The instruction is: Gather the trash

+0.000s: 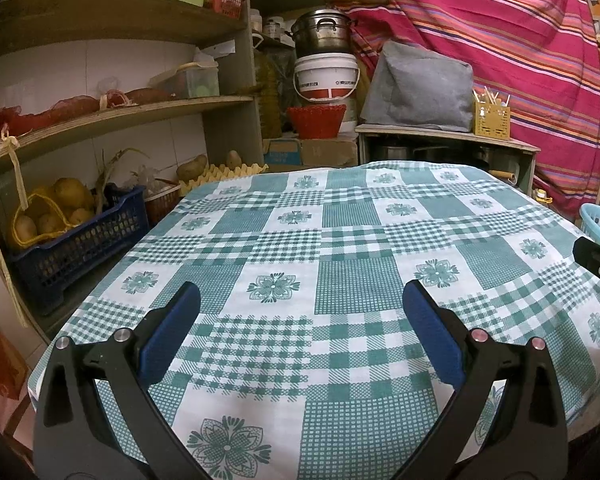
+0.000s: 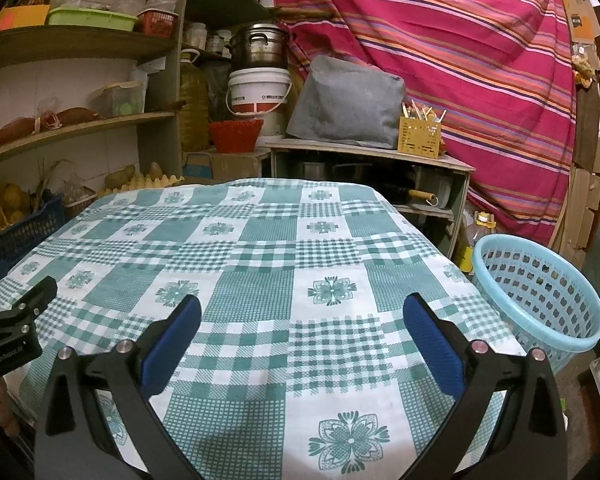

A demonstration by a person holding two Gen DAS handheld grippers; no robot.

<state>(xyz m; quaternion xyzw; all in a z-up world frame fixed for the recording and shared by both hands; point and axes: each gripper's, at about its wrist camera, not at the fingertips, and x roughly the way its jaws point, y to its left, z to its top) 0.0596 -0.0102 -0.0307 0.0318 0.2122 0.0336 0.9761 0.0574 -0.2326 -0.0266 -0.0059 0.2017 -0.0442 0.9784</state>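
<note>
— Blue-padded black left claw (image 1: pixel 300 300) is hanging spread wide and holding nothing at the bottom of its own view, and the right claw (image 2: pixel 302 308) is doing the same in the other.

— Where is the trash lying?

— No trash is showing anywhere on the tabletop (image 1: pixel 360 240) under its green-and-white checked cloth (image 2: pixel 260 260); both views are showing bare cloth. So I am unable to tell which way any piece is pointing or where its long axis runs.

— How would it handle, then?

— I am only guessing: light, crushable scraps, best pinched across the narrow middle. Nothing visible is confirming that.

— And the bin?

— A pale blue perforated plastic basket (image 2: pixel 540 300) is sitting off the tabletop's edge at the right of the right view, opening tilted toward the upper left. Its rim (image 1: pixel 598 220) is just peeking in at the right edge of the left view.
</note>
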